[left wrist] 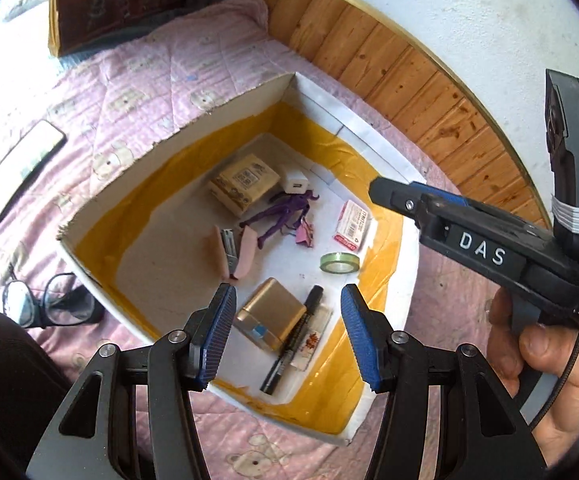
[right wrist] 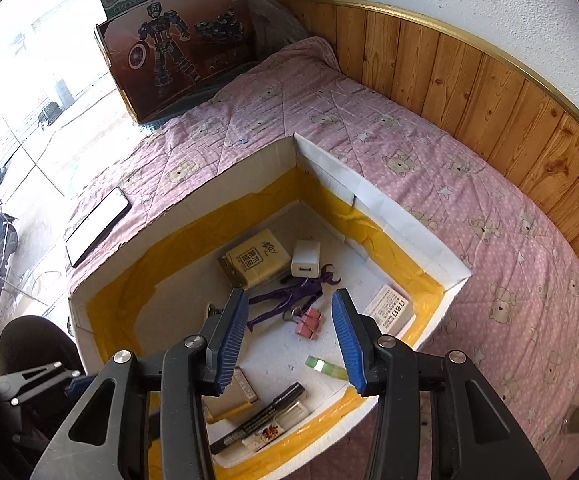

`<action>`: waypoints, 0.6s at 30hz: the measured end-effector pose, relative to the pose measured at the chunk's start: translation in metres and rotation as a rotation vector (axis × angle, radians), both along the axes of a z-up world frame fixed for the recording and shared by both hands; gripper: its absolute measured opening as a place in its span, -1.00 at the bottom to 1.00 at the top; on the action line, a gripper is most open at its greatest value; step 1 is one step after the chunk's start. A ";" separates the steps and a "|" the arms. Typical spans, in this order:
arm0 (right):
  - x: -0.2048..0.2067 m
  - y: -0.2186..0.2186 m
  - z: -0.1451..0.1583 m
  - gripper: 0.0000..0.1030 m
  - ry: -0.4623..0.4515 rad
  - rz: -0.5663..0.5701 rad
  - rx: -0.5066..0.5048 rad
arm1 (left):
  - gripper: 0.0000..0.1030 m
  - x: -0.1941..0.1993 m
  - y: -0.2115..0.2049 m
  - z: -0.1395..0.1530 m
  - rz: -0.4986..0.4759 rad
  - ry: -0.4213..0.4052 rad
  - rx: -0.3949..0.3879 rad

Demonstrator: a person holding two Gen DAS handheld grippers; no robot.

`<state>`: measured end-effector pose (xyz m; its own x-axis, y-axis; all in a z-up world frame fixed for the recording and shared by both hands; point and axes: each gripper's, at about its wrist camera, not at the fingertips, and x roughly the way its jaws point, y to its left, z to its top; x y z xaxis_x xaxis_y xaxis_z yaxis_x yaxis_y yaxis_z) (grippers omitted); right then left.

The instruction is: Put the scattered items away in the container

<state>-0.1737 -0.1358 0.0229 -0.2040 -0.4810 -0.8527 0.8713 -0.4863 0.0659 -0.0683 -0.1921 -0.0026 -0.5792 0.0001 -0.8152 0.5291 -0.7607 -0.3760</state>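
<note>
1. Covering the bed is a pink quilt (right wrist: pixel 369 128), soft, stitched in diamonds and printed with small bears; the box sits on it.
2. The box (left wrist: pixel 193 128) is open-topped white cardboard with ragged cut edges, its inner walls lined with glossy yellow tape.
3. A flat toy carton (right wrist: pixel 181 52) printed with a robot stands well beyond the box.
4. A slim black phone (left wrist: pixel 17 172) lies outside the box's left wall; dark-framed glasses (left wrist: pixel 49 300) lie just off its near left corner.
5. The left gripper (left wrist: pixel 287 336) hangs over the box's near end, ribbed blue pads wide apart, holding nothing.
6. The right gripper (right wrist: pixel 289 340) is above the box's middle, pads parted, empty.
7. Inside the box: a tan tissue pack (left wrist: pixel 243 182), a rounded gold tin (left wrist: pixel 271 314), a white square charger (left wrist: pixel 295 182), a small red-and-white packet (left wrist: pixel 353 226), a pink stapler (left wrist: pixel 233 254), a thin purple figure (left wrist: pixel 281 216), a black marker (left wrist: pixel 293 344), a green tape ring (left wrist: pixel 339 263) and pink clips (right wrist: pixel 309 322).
</note>
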 end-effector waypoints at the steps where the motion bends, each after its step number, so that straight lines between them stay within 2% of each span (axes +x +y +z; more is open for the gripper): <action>1: 0.004 0.006 0.000 -0.11 0.004 -0.001 0.000 | 0.11 0.004 0.002 0.003 0.000 0.005 -0.028; 7: 0.037 0.035 0.005 -0.08 0.066 0.018 0.016 | 0.11 0.021 0.008 0.014 -0.017 0.007 -0.122; 11: 0.069 0.048 0.006 0.04 0.144 0.085 0.055 | 0.12 0.035 0.011 0.017 -0.017 0.011 -0.165; 15: 0.095 0.056 0.003 0.04 0.217 0.137 0.099 | 0.20 0.043 0.015 0.021 -0.028 0.021 -0.172; 18: 0.107 0.062 0.002 0.04 0.225 0.139 0.094 | 0.25 0.050 0.019 0.026 -0.031 0.032 -0.185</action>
